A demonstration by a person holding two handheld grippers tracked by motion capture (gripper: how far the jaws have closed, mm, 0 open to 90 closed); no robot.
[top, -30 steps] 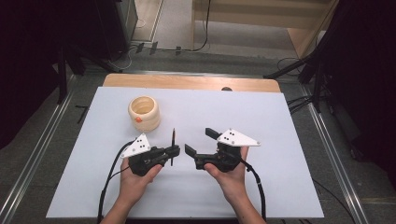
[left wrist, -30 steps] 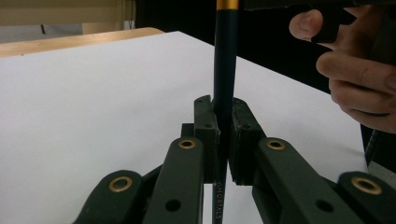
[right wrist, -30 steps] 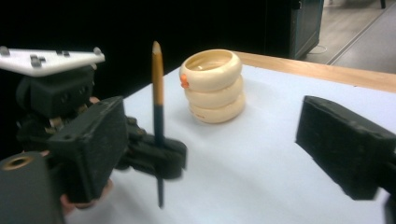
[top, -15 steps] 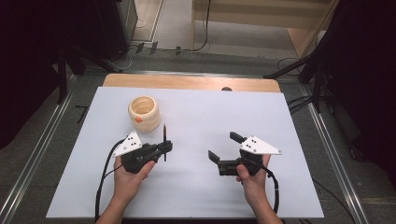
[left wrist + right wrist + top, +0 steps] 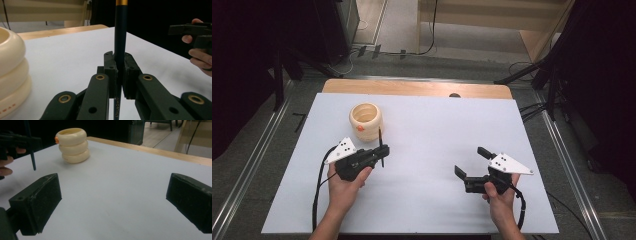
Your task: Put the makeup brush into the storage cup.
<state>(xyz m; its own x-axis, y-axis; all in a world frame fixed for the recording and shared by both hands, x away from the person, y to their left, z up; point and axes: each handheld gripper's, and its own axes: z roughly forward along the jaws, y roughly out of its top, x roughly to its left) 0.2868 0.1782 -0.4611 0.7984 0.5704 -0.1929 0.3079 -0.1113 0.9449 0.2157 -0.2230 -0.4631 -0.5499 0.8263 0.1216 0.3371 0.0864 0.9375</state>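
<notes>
Drifting apart since a second ago, the left gripper (image 5: 381, 151) keeps its jaws pinching the dark pen (image 5: 120, 37) beside the cream holder (image 5: 366, 120); the right gripper (image 5: 472, 164) has jaws spread wide over the table (image 5: 437, 130).

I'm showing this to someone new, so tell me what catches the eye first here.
First, the cream ribbed holder standing alone at the far left of the white table. Next, the left gripper just in front of it, jaws shut on a dark pen with a gold band, held upright. The right gripper hovers at the near right with its jaws wide open and nothing between them.
</notes>
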